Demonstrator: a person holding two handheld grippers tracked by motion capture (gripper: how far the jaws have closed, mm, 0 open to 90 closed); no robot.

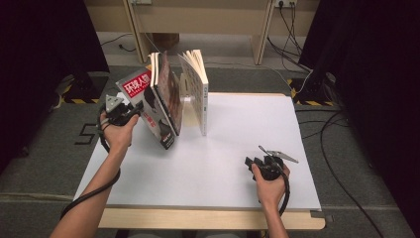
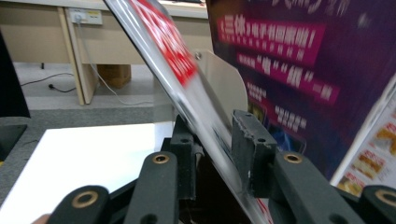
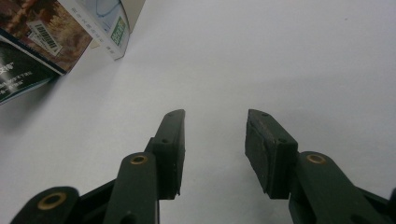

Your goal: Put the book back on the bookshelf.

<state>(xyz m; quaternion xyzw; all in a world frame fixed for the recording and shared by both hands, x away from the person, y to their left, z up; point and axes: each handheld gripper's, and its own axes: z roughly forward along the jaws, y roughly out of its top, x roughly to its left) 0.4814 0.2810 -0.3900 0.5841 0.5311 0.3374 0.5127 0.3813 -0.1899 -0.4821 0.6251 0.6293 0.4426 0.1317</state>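
red-titled magazine [image 1: 148,101] in left tool [image 2: 212,154]

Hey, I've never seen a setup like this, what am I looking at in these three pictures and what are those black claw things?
A person sits at a table with a white top, holding a hand tool with two black jaws in each hand. One camera looks down from above; two others ride on the tools. The left gripper is pinching the tilted cover of a red-titled magazine, which leans among other books standing against a pale bookend. The right gripper is open and empty, low over the bare tabletop.
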